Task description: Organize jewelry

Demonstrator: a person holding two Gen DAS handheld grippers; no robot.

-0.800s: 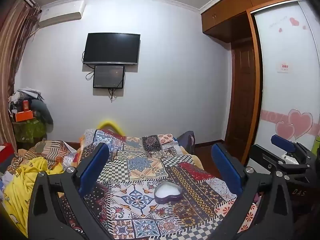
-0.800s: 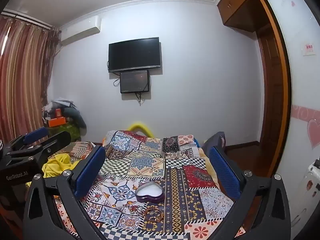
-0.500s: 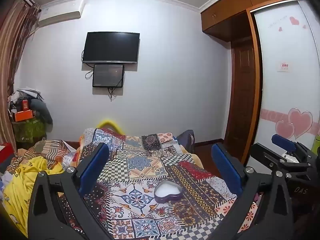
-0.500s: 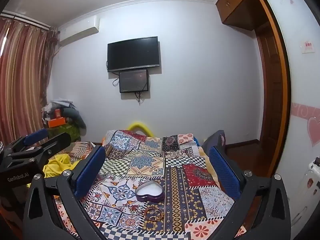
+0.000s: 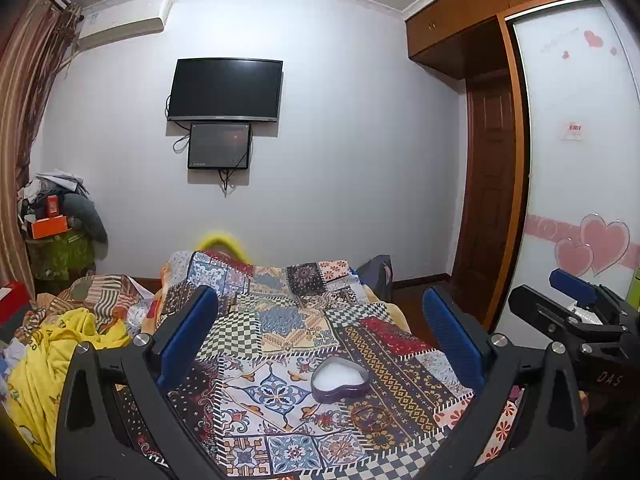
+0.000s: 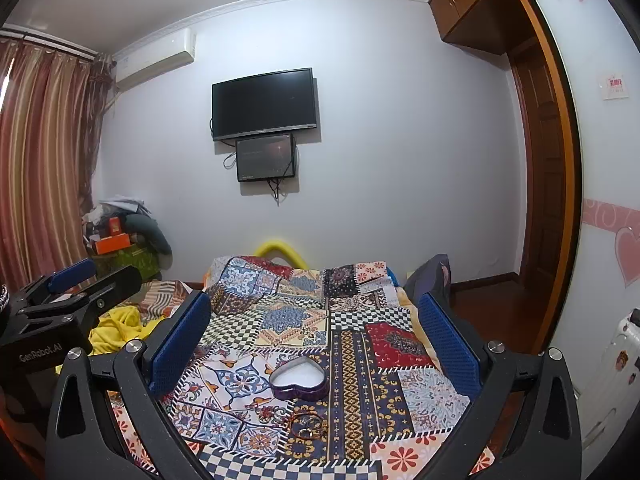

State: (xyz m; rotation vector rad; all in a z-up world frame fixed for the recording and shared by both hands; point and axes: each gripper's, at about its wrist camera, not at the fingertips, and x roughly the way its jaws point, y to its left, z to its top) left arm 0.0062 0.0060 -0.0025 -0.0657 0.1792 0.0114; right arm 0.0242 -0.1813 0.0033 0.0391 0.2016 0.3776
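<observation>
An open purple heart-shaped tin (image 5: 340,380) with a white lining sits on the patchwork bed cover (image 5: 280,320); it also shows in the right wrist view (image 6: 298,378). Thin bangles (image 5: 370,416) lie on the cover just in front of the tin, also seen in the right wrist view (image 6: 306,426). My left gripper (image 5: 320,320) is open and empty, held above the bed behind the tin. My right gripper (image 6: 316,320) is open and empty too. Each gripper shows at the edge of the other's view: the right one (image 5: 576,312), the left one (image 6: 64,296).
A yellow garment (image 5: 60,352) and striped cloth are heaped left of the cover. A cluttered stand (image 5: 60,240) is at the far left, a TV (image 5: 226,90) on the far wall, a wardrobe door (image 5: 576,184) and a wooden door (image 5: 492,216) at right.
Both views have shifted only very slightly. The tin, bangles and open grippers stand as before.
</observation>
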